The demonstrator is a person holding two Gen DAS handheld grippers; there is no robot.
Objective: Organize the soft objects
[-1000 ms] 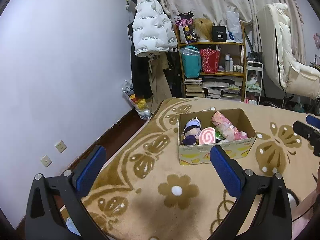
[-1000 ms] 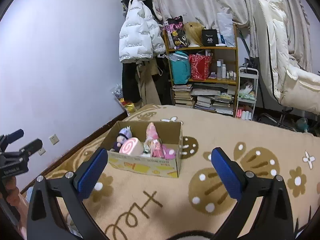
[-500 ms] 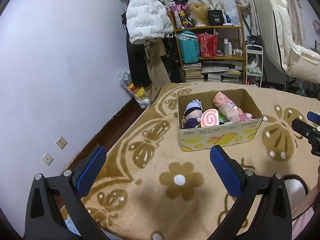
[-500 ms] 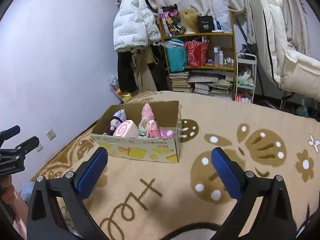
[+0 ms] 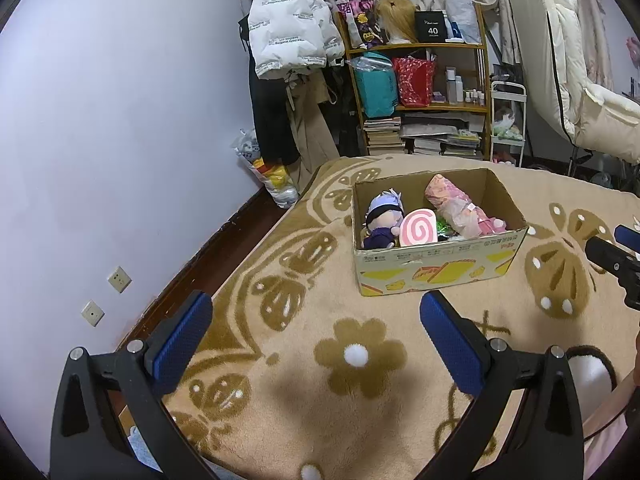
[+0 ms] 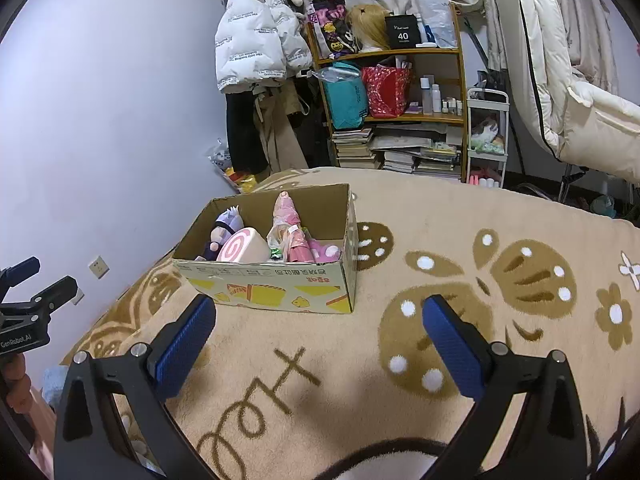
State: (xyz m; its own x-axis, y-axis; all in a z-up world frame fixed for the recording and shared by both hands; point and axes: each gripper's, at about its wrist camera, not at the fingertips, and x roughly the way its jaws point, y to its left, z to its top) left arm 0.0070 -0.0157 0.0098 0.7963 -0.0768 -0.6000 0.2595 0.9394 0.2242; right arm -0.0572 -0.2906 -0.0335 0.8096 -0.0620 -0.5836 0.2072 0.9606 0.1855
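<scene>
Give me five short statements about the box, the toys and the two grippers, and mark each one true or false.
1. The cardboard box stands open on the patterned blanket. True.
2. The pink swirl cushion lies on the blanket outside the box. False: it sits inside the box, against the front wall.
3. The left gripper is open and holds nothing. True.
4. The right gripper is shut on the purple-haired doll. False: it is open and empty, and the doll sits in the box.
5. The box holds only one toy. False: the doll, the cushion and a pink wrapped plush are in it.

A lived-in bedroom: blanketed bed (image 6: 460,248), hanging coats (image 6: 256,40), crowded bookshelf (image 6: 400,120).
</scene>
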